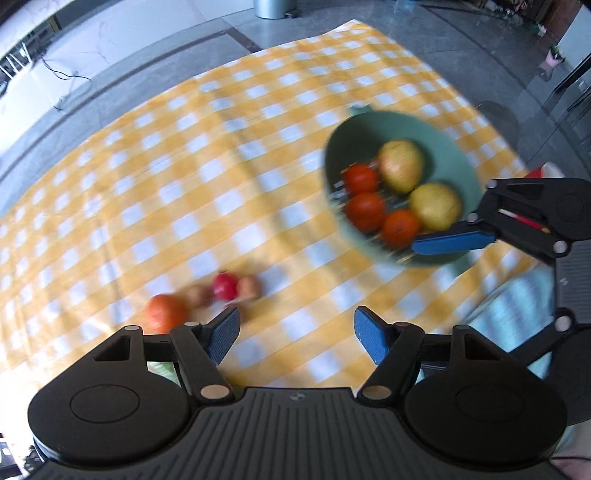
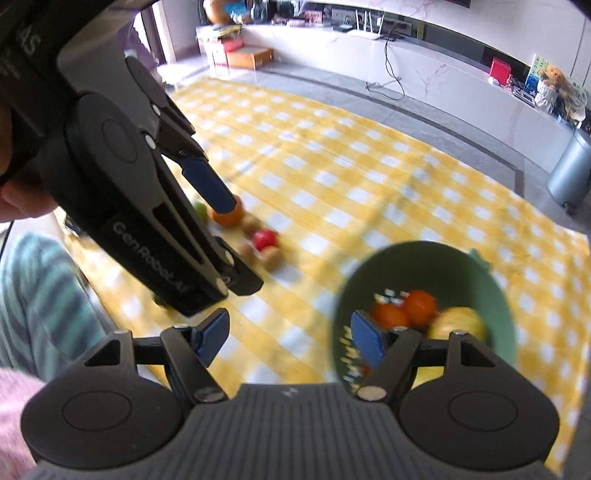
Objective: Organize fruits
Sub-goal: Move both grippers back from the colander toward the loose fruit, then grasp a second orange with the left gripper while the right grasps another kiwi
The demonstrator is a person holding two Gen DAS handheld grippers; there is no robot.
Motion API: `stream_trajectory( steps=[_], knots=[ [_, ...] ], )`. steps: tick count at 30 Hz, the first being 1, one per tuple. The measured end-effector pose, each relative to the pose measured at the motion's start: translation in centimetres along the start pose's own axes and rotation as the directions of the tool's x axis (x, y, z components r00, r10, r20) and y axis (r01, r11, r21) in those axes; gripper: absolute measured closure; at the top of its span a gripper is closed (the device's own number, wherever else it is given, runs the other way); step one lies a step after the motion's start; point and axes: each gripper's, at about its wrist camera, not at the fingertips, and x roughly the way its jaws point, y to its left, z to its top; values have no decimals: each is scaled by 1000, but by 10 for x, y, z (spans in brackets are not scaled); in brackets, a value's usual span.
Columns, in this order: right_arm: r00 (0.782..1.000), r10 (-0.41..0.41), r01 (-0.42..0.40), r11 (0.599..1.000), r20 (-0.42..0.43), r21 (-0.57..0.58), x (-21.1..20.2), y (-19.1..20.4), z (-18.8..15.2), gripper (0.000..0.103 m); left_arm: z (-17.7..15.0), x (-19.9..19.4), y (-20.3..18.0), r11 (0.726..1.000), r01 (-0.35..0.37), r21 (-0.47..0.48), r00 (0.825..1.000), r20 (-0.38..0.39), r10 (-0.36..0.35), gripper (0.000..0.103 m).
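Left claw wide open, nothing between its blue pads, hanging over bare yellow-and-white checked cloth. Right claw also spread apart and empty, its right pad over the near rim of a green bowl, its left pad over the cloth. Seen from the left wrist, one blue finger of the right claw reaching in from the right edge, overlapping the bowl's near rim just beside the fruit; touching or not, cannot tell. In the bowl: three red-orange round fruits clustered on the left side, two yellow-green apples on the right, all resting on a slatted bottom. Loose on the cloth, well apart from the bowl and just ahead of the left claw's left finger: an orange, a small red fruit and two small brownish fruits bunched together, blurred. From the right wrist, a green fruit peeking out behind the left claw next to the orange. Both views smeared by motion. Cloth spread flat on a grey tiled floor rather than a tabletop. Striped sleeve at the left edge of the right view. Farther off, a grey bin and a long white counter with clutter on it.
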Motion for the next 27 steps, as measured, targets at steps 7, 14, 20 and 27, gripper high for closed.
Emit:
stream_trajectory(
  steps=[7,14,20,27],
  knots=[
    [997,-14,9,998,78,66,38,37,-7,38,-34,21,29,986,-118,118,992,-29,123,23],
    [989,-82,65,989,125,132,85,41,-11,52,-46,40,54,965,-172,198,985,3,175,25],
    [980,-116,82,975,163,205,111,31,-11,63,-50,56,59,938,-224,263,974,90,208,25],
    [974,-116,58,958,194,281,136,19,-9,68,-43,68,77,952,-202,231,976,134,174,25]
  ],
)
